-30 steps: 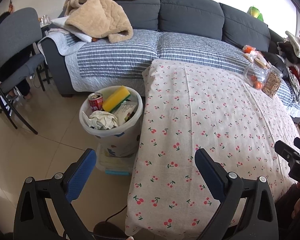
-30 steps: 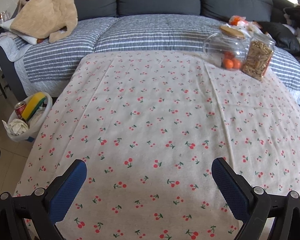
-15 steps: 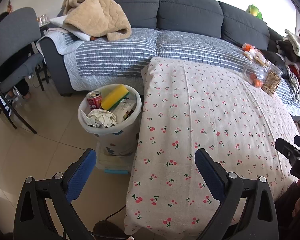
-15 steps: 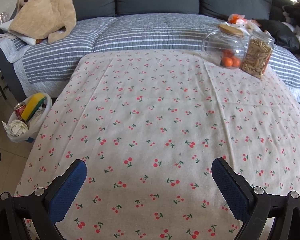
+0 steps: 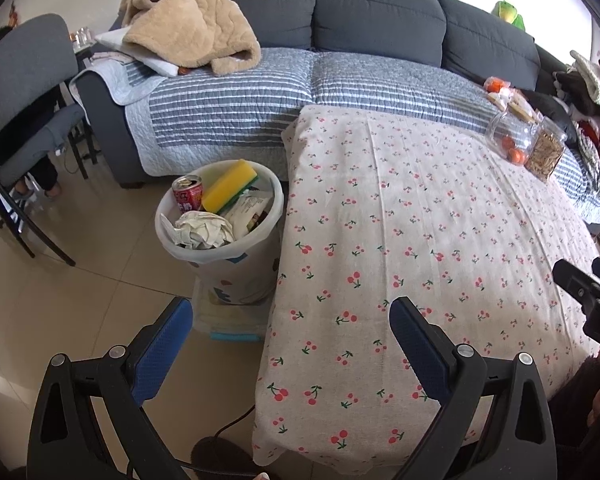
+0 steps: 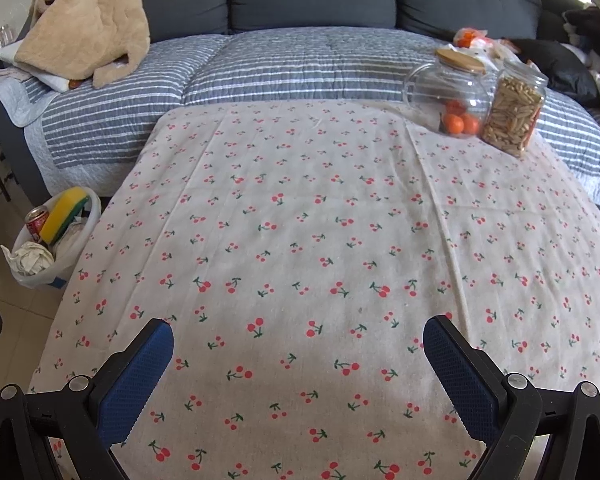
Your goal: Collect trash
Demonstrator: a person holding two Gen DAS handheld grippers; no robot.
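Observation:
A white trash bin (image 5: 236,268) stands on the floor left of the table; it also shows in the right wrist view (image 6: 66,256). It holds a red can (image 5: 188,196), a yellow sponge (image 5: 230,184), crumpled paper (image 5: 202,232) and a wrapper (image 5: 248,210). My left gripper (image 5: 286,316) is open and empty, over the table's front left corner, short of the bin. My right gripper (image 6: 298,338) is open and empty, above the cherry-print tablecloth (image 6: 320,240). Its body shows at the right edge of the left wrist view (image 5: 592,296).
A glass jar of oranges (image 6: 452,92) and a jar of snacks (image 6: 514,116) stand at the table's far right corner. A grey sofa (image 5: 380,32) with a striped quilt and a beige blanket (image 5: 188,36) lies behind. A grey chair (image 5: 24,92) stands at left.
Both views have drifted slightly back and down from the table and bin. Both grippers stay open and empty.

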